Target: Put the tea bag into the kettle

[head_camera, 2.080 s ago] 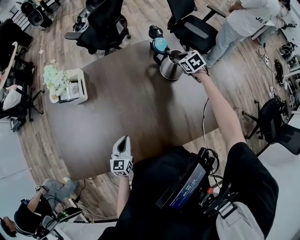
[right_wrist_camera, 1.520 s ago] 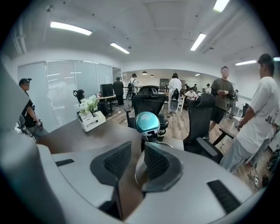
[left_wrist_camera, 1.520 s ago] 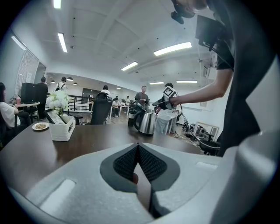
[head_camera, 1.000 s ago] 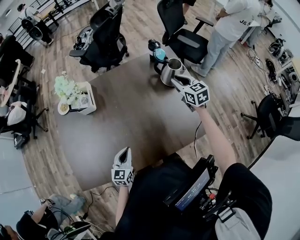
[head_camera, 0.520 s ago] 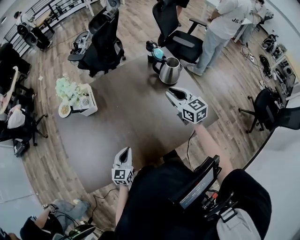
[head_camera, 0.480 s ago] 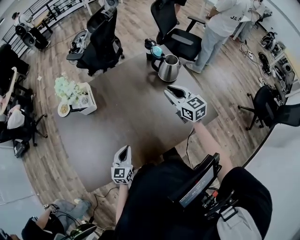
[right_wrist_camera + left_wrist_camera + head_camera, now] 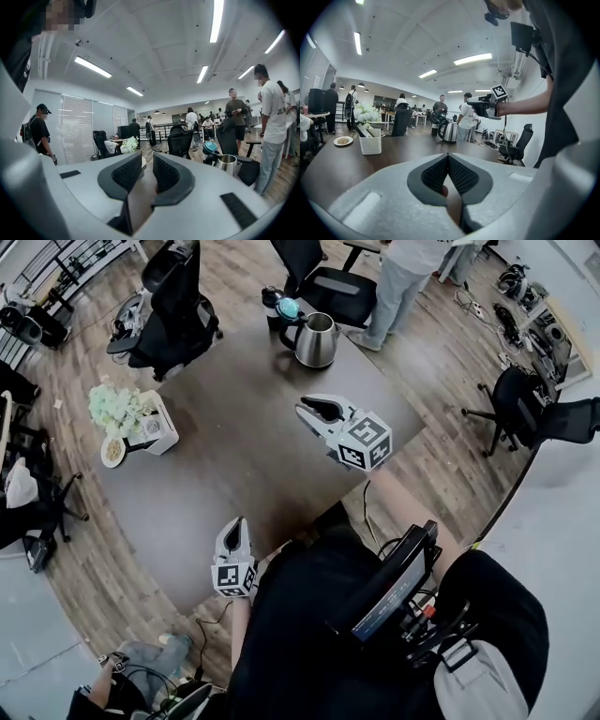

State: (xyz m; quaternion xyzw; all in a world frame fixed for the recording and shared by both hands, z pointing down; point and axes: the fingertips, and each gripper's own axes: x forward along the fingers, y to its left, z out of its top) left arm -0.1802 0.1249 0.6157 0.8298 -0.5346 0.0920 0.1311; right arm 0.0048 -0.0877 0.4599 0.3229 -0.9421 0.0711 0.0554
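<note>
Right gripper (image 7: 317,410), centre frame, ribbed pads apart and empty, had just been closing; left gripper (image 7: 234,524), lower left, stayed clenched. Rounded steel kettle (image 7: 316,340) stood upper centre.

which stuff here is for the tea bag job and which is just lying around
For the job: kettle; no tea bag in view.
Lying about: blue-lidded bottle, white box, flowers, small dish, office chairs.

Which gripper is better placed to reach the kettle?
Right: the right gripper hangs nearer the kettle, its empty jaws apart though just closing slightly; the left gripper sits shut at the table's near edge.
</note>
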